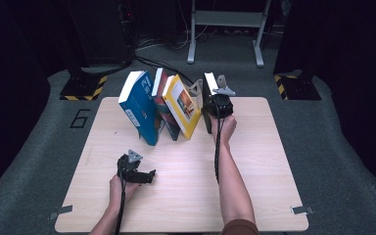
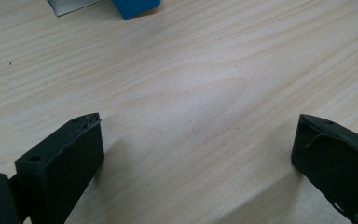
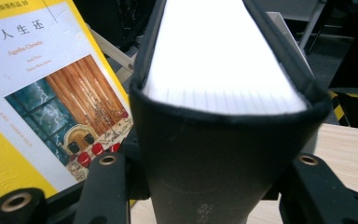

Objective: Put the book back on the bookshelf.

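Leftmost, near the front edge of the pale wood-grain table [image 1: 186,196], the left gripper [image 1: 149,176] is held low over bare boards, its matte black jaws seen in the left gripper view spread wide with nothing between them. Toward the back edge a row of books is propped on a thin metal bookend [image 1: 196,88]. First comes a thick blue book [image 1: 139,107] with a white page block, tilted so that its top leans toward the left rear corner; its glossy cover carries pale writing too small to be read. Next a dark red book [image 1: 162,105] is wedged at the same slant, mostly covered by its neighbours. Then a yellow paperback [image 1: 182,105] is leaned the same way; in the right gripper view its cover [image 3: 37,93] shows Chinese characters, the name Agatha Christie in small type, and a painted panel of a wooden room with dark windows. Just right of it, apart from the leaning row, a black hardback [image 1: 208,100] is stood upright at the middle of the back edge, long axis vertical, rounded cloth-textured spine [image 3: 214,163] turned toward the person and white pages up. Faint lettering on the spine cannot be read. The right gripper [image 1: 218,110] is set around this spine, its jaws on either cover of the book.
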